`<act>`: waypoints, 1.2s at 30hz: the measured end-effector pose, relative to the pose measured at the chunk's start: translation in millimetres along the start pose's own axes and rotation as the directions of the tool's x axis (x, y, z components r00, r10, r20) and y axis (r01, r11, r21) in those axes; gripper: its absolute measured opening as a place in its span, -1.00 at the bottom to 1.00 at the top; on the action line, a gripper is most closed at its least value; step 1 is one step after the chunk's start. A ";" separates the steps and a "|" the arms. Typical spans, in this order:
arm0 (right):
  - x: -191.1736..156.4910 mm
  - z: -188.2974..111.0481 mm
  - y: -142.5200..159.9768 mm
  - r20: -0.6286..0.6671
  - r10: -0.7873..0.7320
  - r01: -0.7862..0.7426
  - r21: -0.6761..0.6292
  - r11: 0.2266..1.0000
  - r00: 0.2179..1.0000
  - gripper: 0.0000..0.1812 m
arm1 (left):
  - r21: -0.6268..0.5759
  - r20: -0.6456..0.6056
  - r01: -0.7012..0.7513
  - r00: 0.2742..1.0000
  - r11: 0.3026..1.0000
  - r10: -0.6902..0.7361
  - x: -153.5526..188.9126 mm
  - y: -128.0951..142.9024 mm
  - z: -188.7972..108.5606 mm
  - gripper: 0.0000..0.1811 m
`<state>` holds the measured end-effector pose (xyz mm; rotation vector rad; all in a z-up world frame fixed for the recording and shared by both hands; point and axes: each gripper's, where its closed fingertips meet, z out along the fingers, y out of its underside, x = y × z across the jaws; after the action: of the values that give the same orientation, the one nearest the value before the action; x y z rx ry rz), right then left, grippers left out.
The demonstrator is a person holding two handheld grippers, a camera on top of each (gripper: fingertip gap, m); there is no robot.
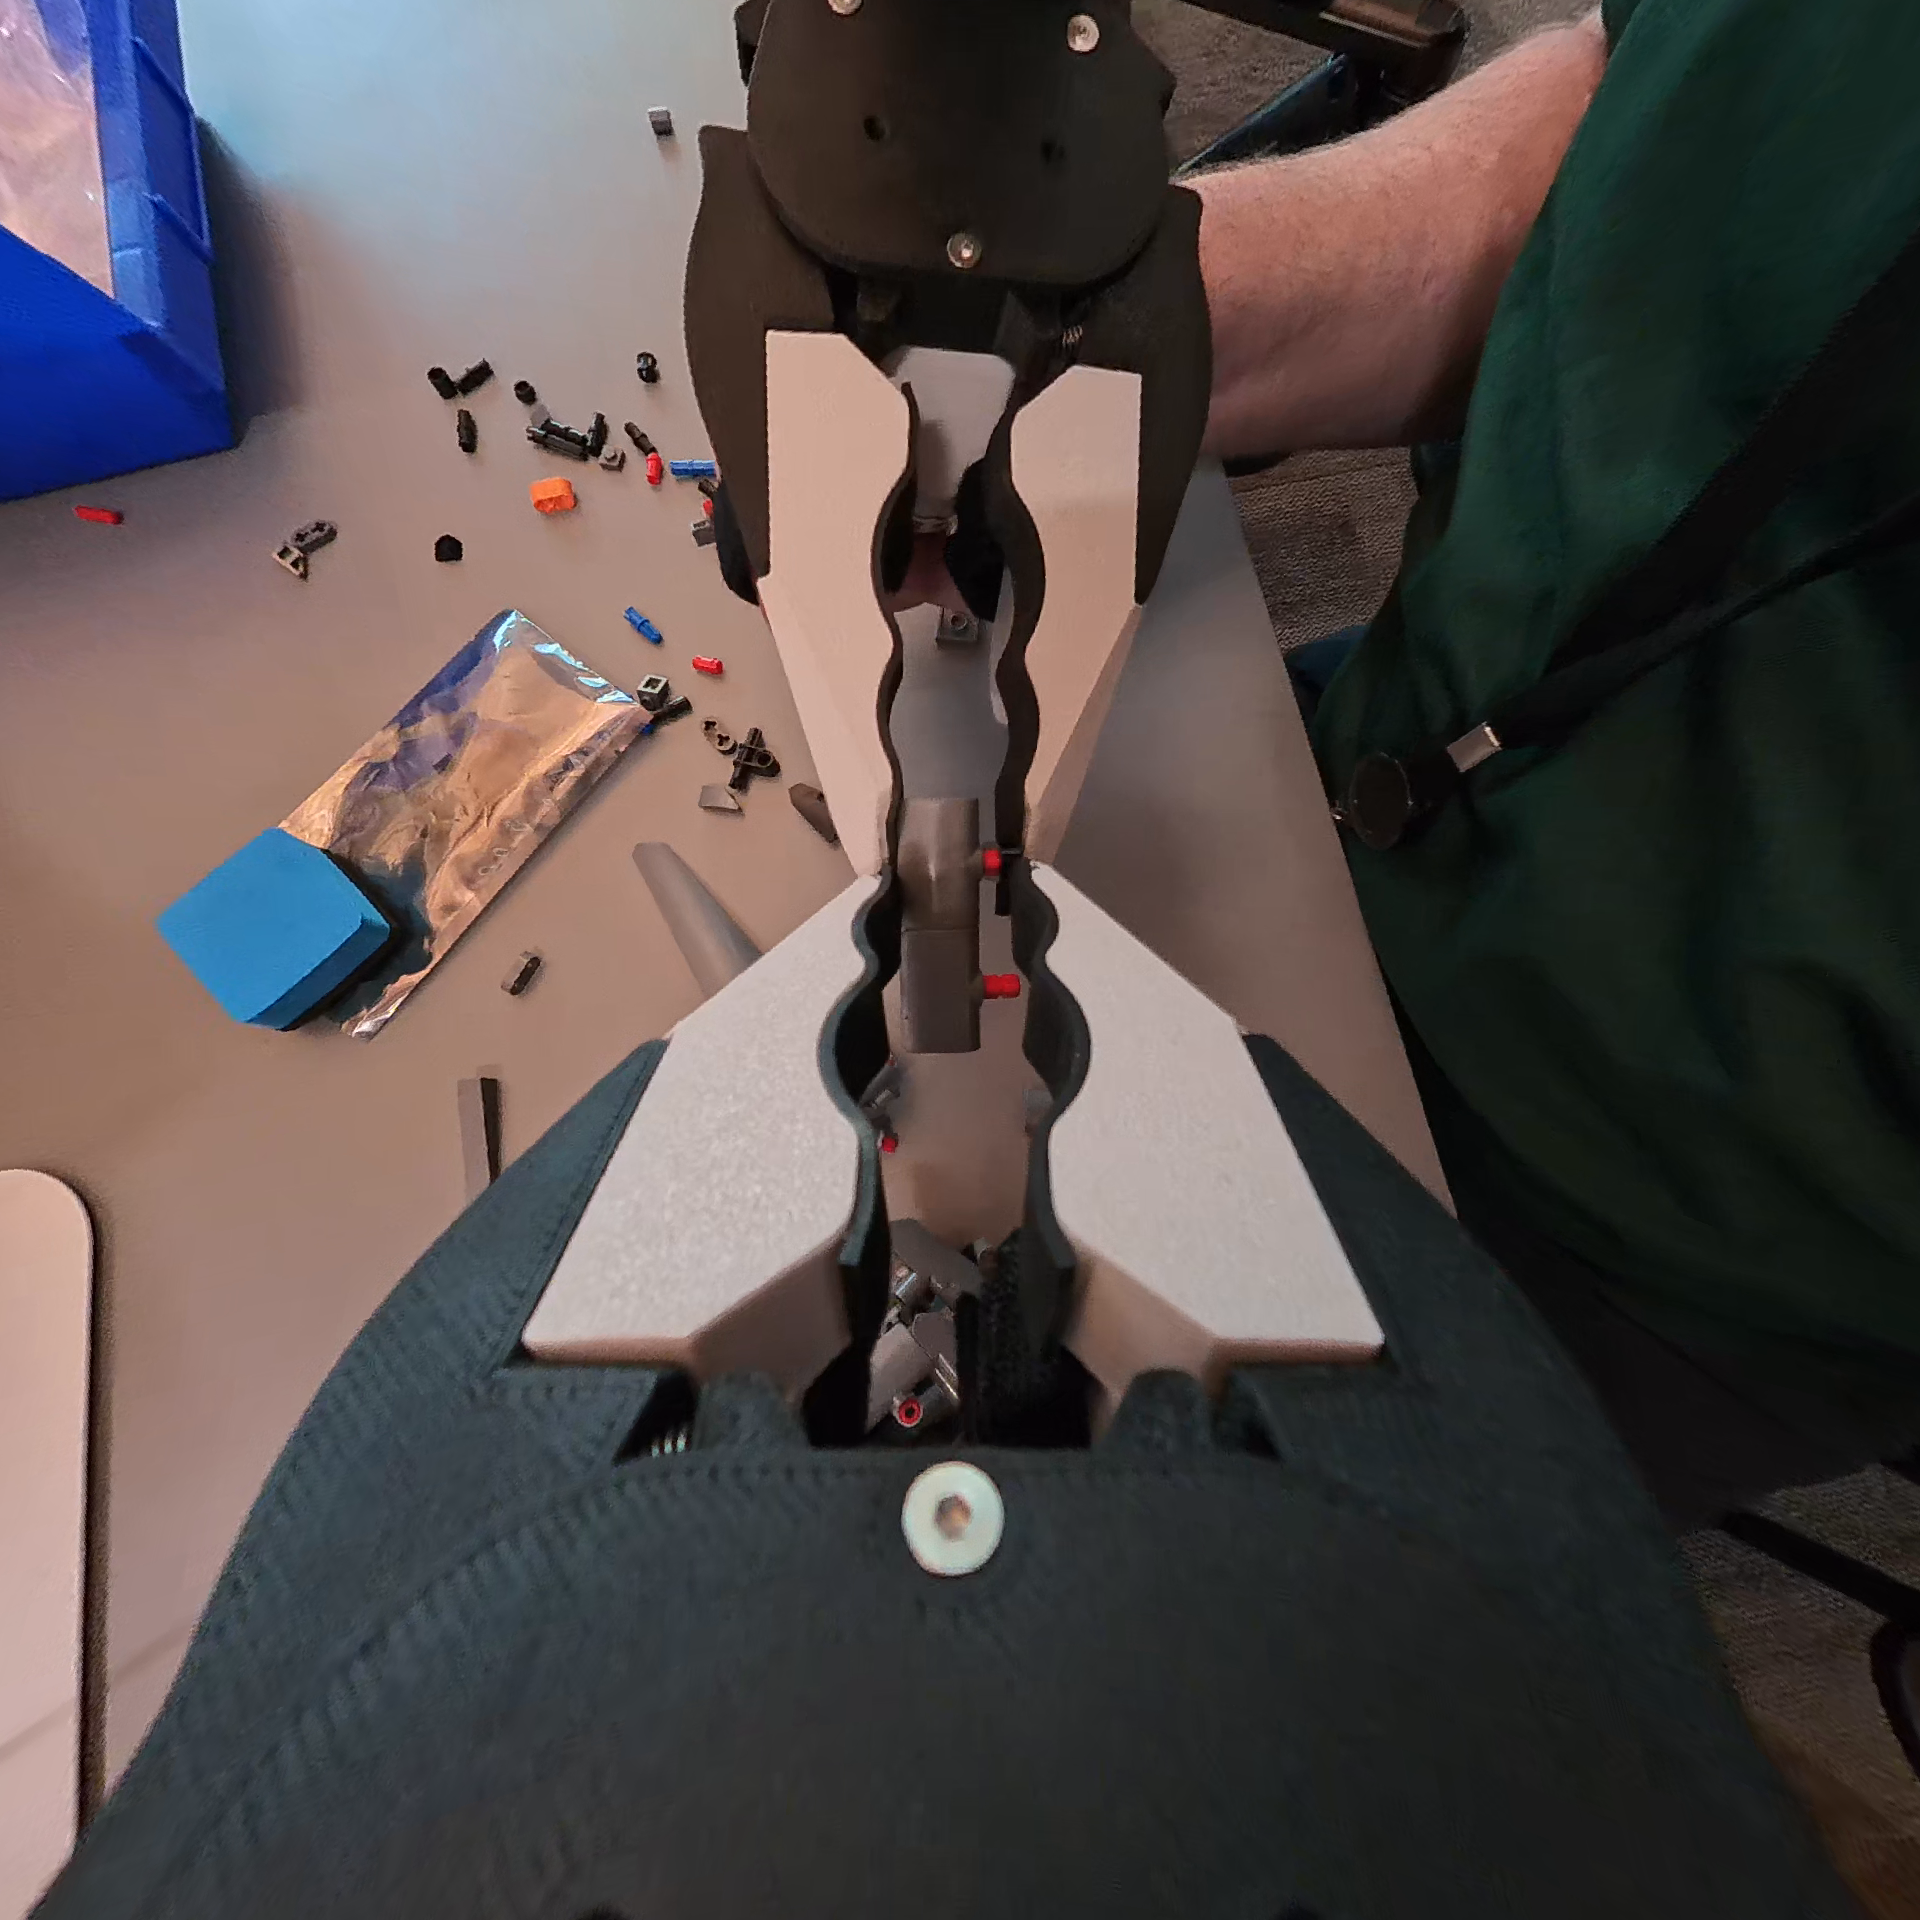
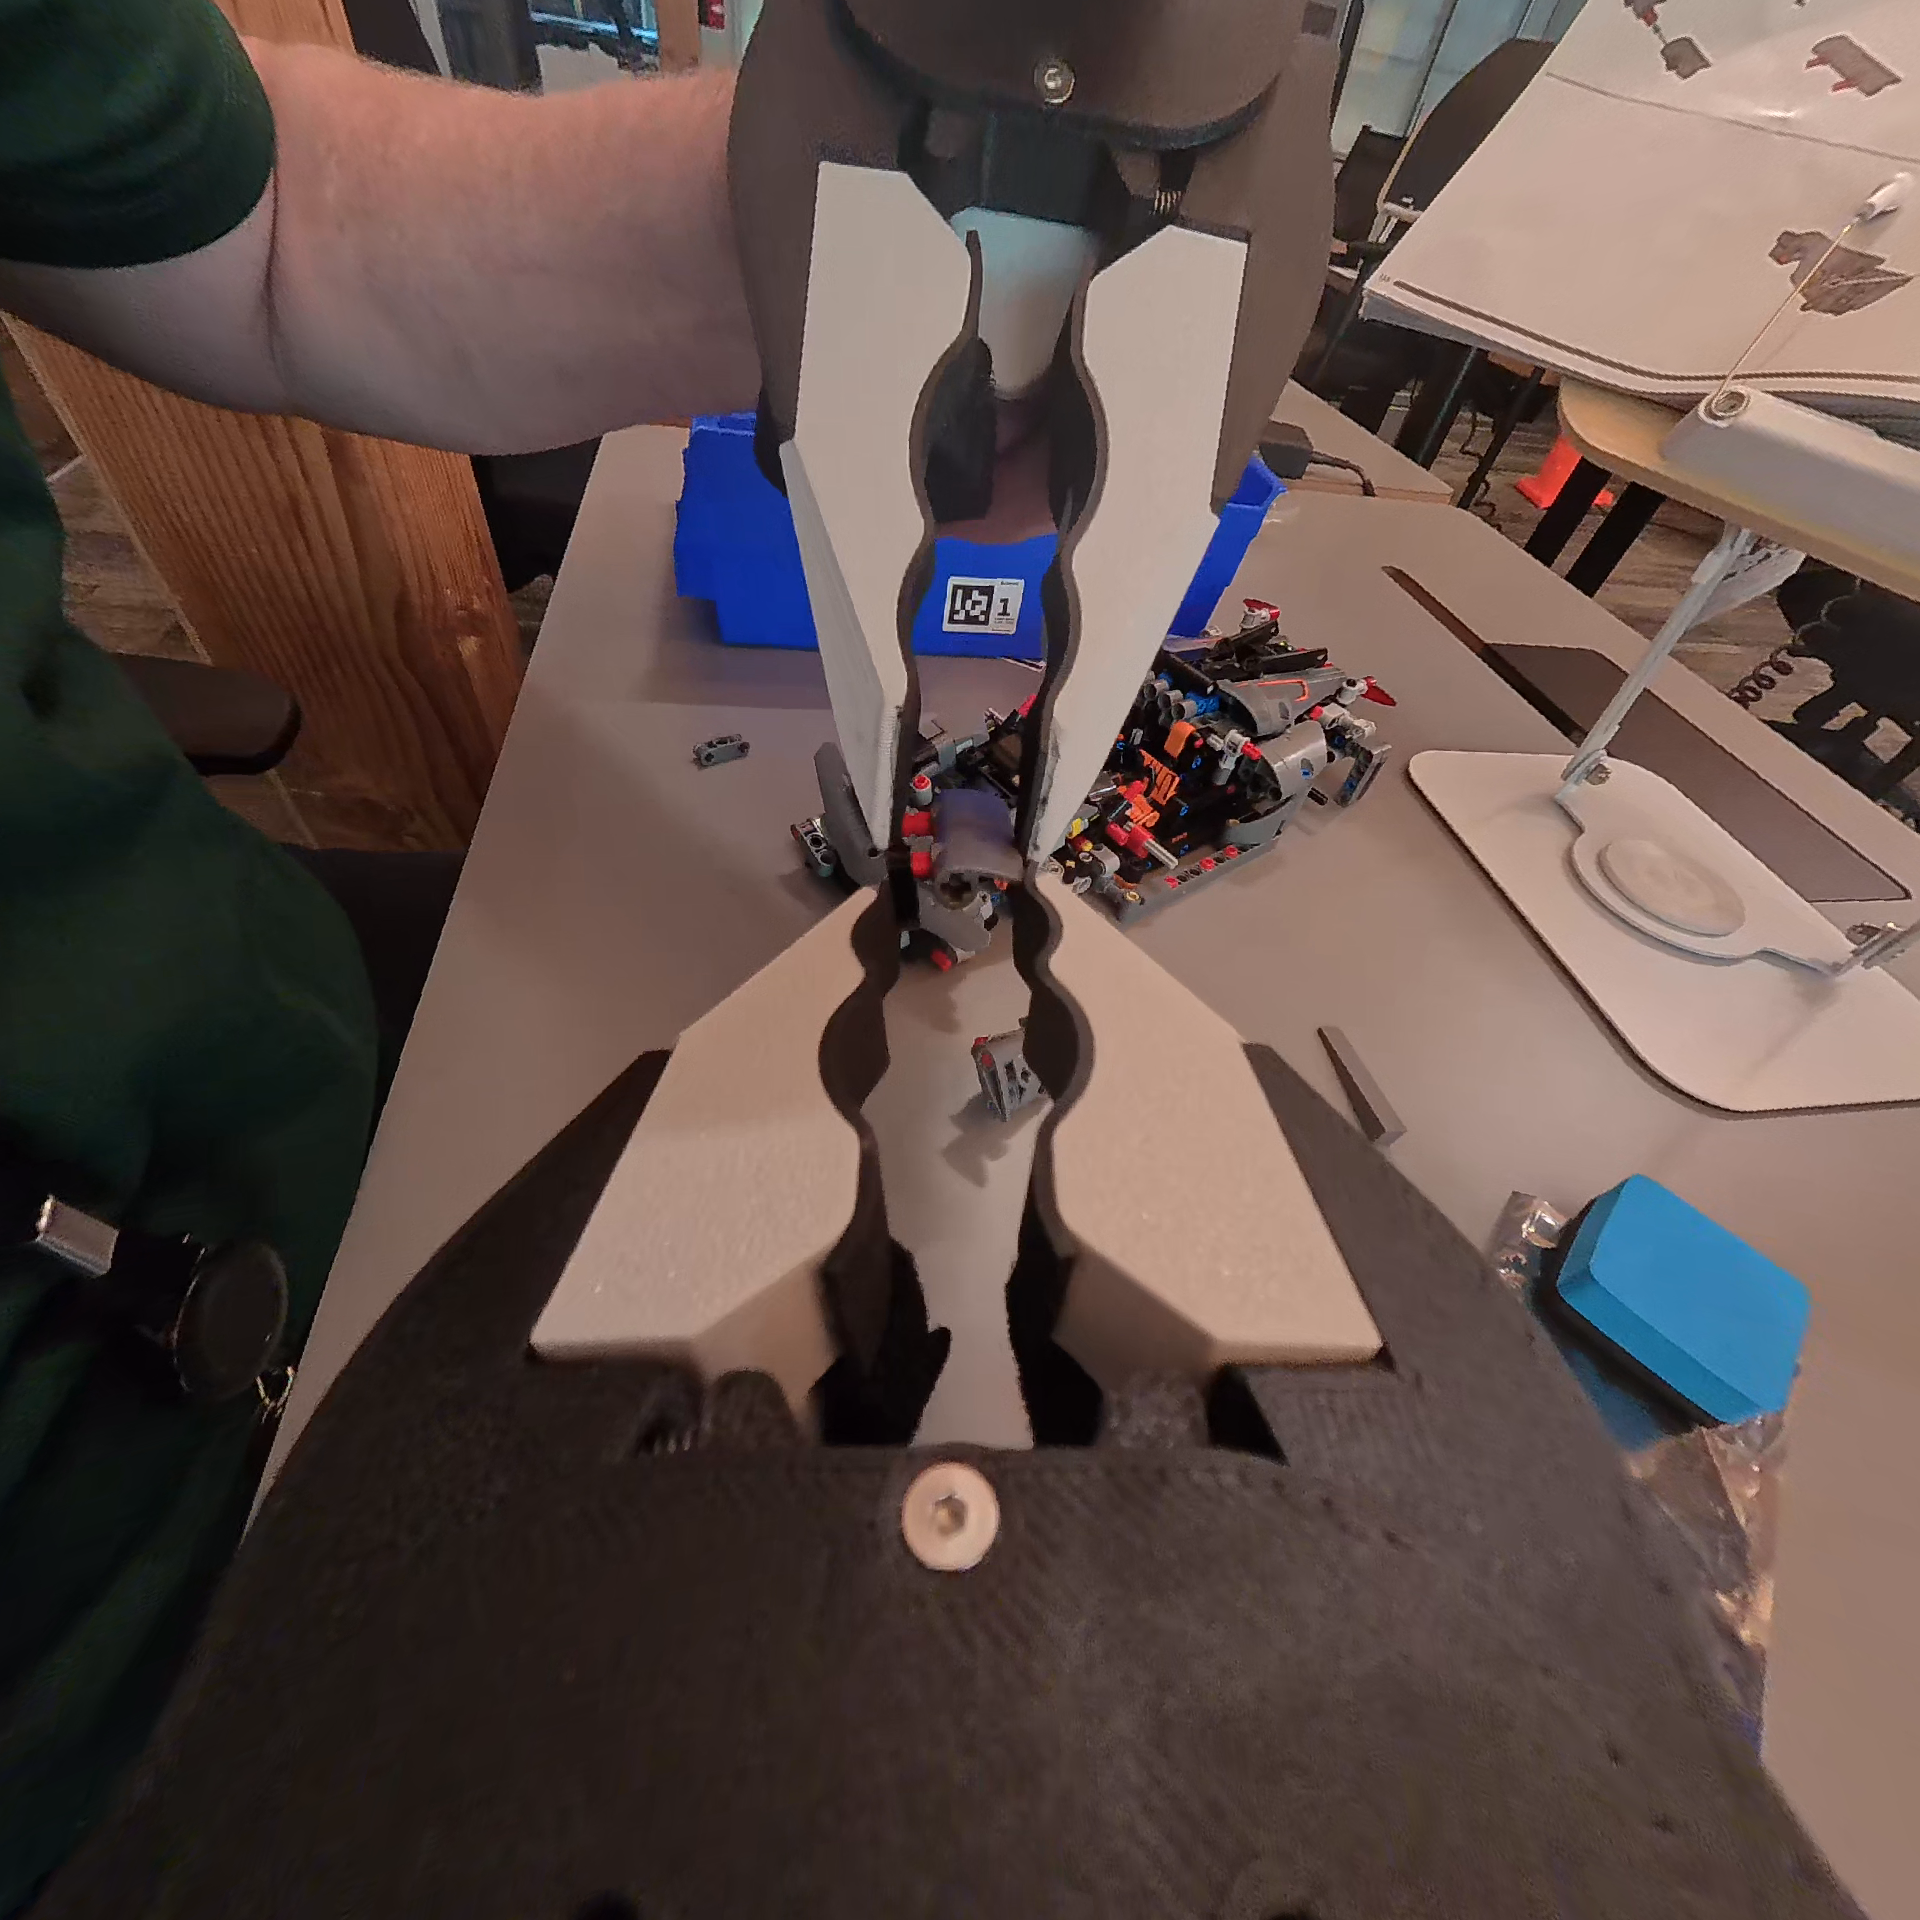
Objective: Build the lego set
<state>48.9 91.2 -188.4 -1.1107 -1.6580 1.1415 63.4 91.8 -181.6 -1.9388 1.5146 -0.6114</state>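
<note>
Although a large part of the model (image 2: 1195,769) already stands assembled near the far end of the table (image 2: 1299,987), in front of the blue bin (image 2: 727,551), the scatter of small loose pieces (image 1: 561,436) across the middle of the table suggests plenty is left to fit. The two tools meet tip to tip above the table: the left gripper (image 1: 945,914) is closed narrowly on a grey piece with red pins (image 1: 940,925). The right gripper (image 2: 961,914) pinches the same small assembly (image 2: 961,894) from the opposite side, so this step looks like joining a sub-part not yet on the model.
</note>
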 end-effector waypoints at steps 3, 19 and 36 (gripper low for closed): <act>0.6 -1.2 -1.7 -0.003 -0.003 0.003 0.009 1.000 1.000 -0.83 | 0.012 0.003 -0.012 1.000 1.000 0.012 -0.4 -2.2 -0.4 -0.84; -7.0 -13.1 -1.9 0.037 0.171 -0.175 0.133 0.976 0.985 -0.81 | 0.062 0.010 0.057 0.998 0.996 -0.057 7.8 -1.2 6.6 -0.70; -23.1 -56.9 42.2 -0.268 0.331 -0.333 0.040 0.942 0.905 -0.81 | 0.181 0.085 0.193 0.974 0.964 -0.211 30.5 12.5 40.9 -0.85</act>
<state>117.5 91.1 -217.5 -1.5240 -1.2913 1.1315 89.9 67.2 -219.7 -1.9723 1.1698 -0.6933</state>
